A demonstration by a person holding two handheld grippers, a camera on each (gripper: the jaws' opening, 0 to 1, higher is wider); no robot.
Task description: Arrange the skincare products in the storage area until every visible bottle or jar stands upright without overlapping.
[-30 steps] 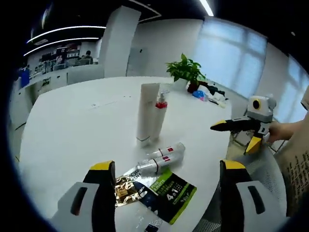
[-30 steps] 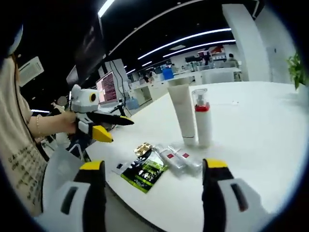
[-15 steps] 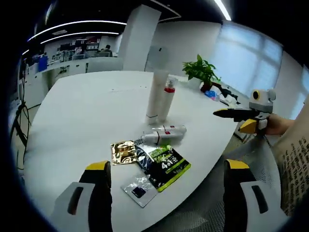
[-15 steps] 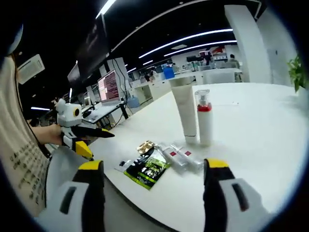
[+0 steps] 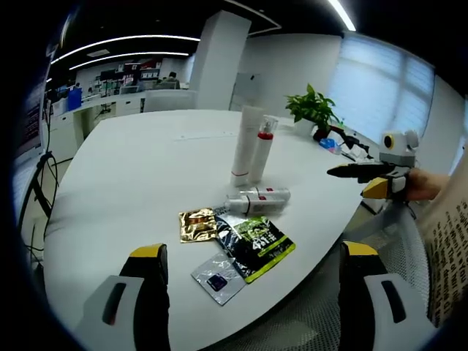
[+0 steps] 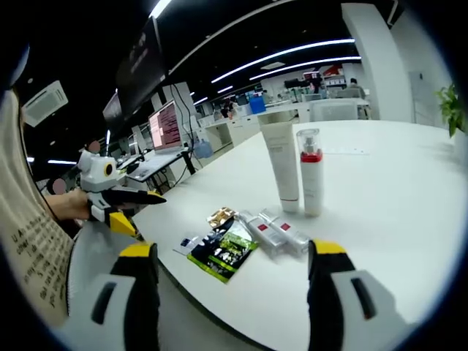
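I have the left hand-held gripper [image 5: 248,292] low in the left gripper view, its yellow-tipped jaws spread wide with nothing between them, hanging off the near edge of the round white bench [image 5: 124,190]. Just above the middle of that frame a tall white squeeze tube [image 5: 245,146] stands on its cap, and touching or just beside it on the right stands a clear pump bottle with a red collar [image 5: 261,150]. Below them, near the centre, two small clear bottles with red labels [image 5: 256,201] lie on their sides, pressed together. Lower still lie a crinkled gold foil sachet [image 5: 197,224], a black and green flat packet [image 5: 256,241] and a small silvery sachet with a dark square [image 5: 217,278], the packet overlapping the gold one at its edge.

At the right of this frame the right hand-held gripper [image 5: 351,175] juts in, held by a hand [image 5: 424,186], well apart from the products; I read its dark jaws as apart.

In the right gripper view the right hand-held gripper [image 6: 234,292] sits at the bottom of the frame, jaws wide and empty. The tube [image 6: 280,161] and pump bottle [image 6: 311,172] stand upright right of centre, the lying bottles [image 6: 276,232] below them, the packet [image 6: 223,250] to their left. The left hand-held gripper [image 6: 135,205] shows at the left of the frame.

A green potted plant [image 5: 314,110] stands at the bench's far side, upper right of the left gripper view.
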